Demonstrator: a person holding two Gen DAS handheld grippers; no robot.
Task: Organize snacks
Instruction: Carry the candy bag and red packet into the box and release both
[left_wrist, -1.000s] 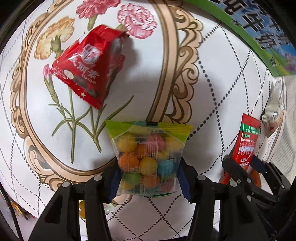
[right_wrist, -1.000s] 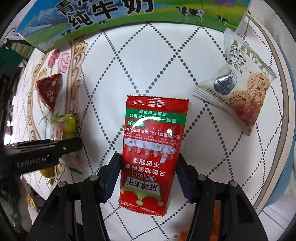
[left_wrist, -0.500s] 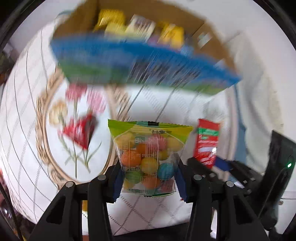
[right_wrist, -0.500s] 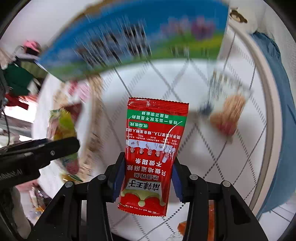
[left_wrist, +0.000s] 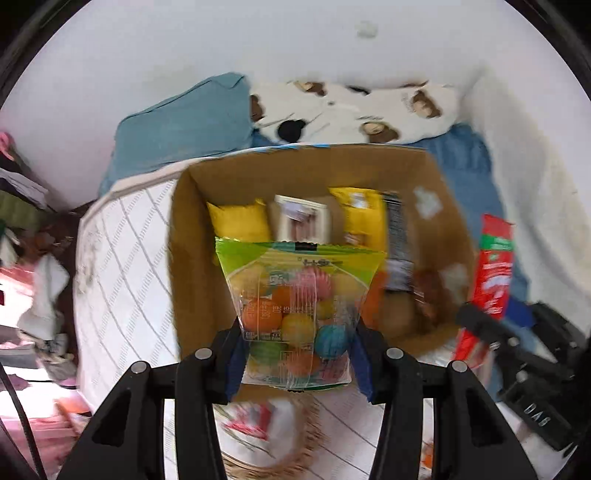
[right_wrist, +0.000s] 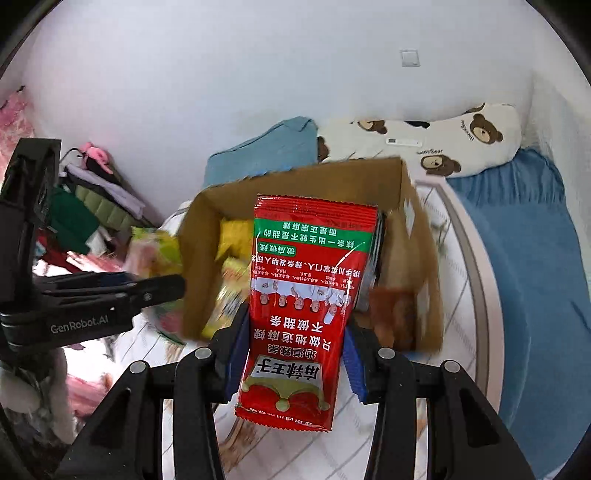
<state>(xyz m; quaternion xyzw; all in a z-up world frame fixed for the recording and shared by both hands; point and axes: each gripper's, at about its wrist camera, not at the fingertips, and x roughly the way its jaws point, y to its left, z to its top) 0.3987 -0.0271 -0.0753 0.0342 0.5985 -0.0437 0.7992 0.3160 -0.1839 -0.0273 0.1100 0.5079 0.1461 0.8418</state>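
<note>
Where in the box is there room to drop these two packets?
Inside the box, the clearest bare cardboard lies along the right wall, beside the black bar. The far end is crowded with yellow packs standing side by side. The candy bag and red packet hide the near floor.

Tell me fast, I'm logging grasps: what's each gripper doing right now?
Left gripper: closed on the bag of colourful candy balls.
Right gripper: closed on the red spicy-strip packet.

Clear candy bag (left_wrist: 297, 310) with a green top holds multicoloured balls; the spicy packet (right_wrist: 301, 295) is red with a green band; the box (left_wrist: 192, 258) is brown.
</note>
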